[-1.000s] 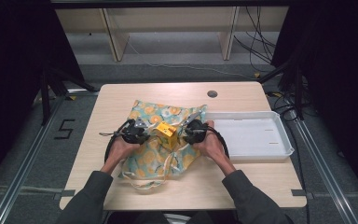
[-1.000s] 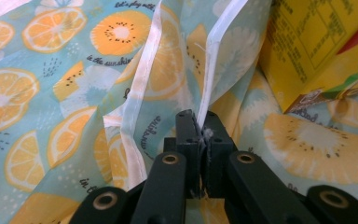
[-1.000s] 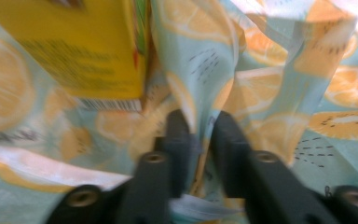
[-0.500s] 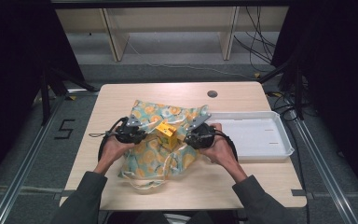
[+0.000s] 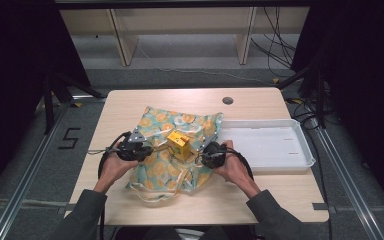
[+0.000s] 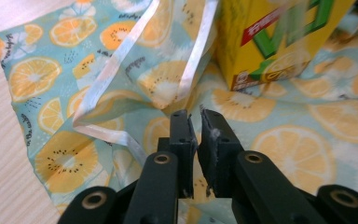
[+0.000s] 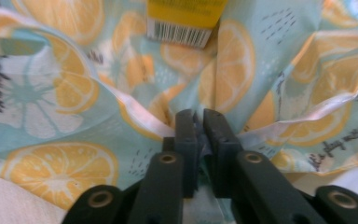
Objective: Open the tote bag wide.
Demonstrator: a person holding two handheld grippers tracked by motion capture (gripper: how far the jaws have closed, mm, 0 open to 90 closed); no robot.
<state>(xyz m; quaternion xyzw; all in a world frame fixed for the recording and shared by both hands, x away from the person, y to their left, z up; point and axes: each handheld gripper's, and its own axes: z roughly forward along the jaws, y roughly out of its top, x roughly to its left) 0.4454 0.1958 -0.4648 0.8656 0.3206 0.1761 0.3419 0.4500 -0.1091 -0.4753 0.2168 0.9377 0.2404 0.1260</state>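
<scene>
Two hand-held grippers, left [image 5: 141, 148] and right [image 5: 206, 153], are clamped on the fruit-print bag [image 5: 157, 167]; pull evenly outward so the yellow carton [image 5: 178, 143] stays upright.

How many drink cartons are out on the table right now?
1. The yellow carton stands on the citrus-print bag at mid-table, between the two grippers. More could lie inside the bag; its folds hide that.

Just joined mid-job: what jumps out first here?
A citrus-print cloth bag lies mid-table with a yellow carton on it. The left gripper and right gripper each pinch a fold of the bag on either side. A white tray sits to the right.
</scene>
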